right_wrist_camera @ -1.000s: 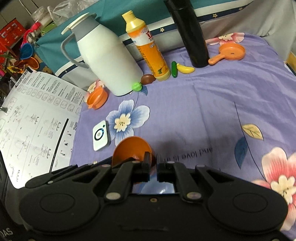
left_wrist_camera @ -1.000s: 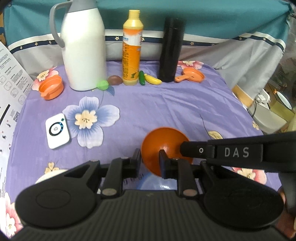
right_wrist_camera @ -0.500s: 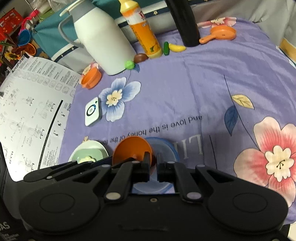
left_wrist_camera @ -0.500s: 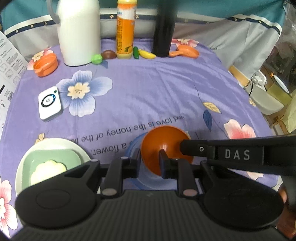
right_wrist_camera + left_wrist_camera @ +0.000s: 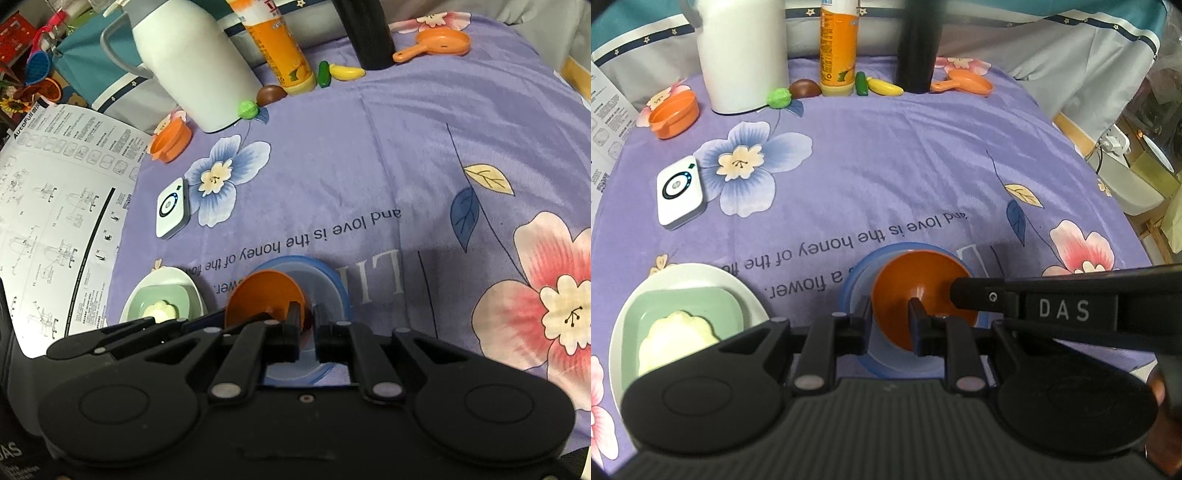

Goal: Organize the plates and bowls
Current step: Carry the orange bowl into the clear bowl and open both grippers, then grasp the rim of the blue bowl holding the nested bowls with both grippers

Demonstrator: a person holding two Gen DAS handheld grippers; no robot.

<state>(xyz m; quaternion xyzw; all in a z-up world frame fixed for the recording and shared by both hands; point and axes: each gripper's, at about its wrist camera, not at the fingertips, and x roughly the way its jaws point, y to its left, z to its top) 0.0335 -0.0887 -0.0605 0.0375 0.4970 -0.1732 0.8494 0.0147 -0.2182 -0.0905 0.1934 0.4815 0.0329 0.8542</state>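
both claws have come down with the orange bowl (image 5: 923, 291), which a second ago hung over bare cloth and now sits in the blue bowl (image 5: 855, 291) on the counter (image 5: 923, 166). left claw (image 5: 889, 317) and right claw (image 5: 307, 325) each pinch the orange rim, jaws starting to ease apart (probably the release). the stacked white plate (image 5: 750, 291) is near; counter edge well apart.

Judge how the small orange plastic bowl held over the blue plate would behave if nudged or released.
The small orange plastic bowl looks thin-walled and moulded, so probably stiff and light. Its glossy surface may slip; the left gripper and right gripper each pinch only its rim, both sets of jaws opening. Its rounded shape could rock or slide on the smooth blue plate.
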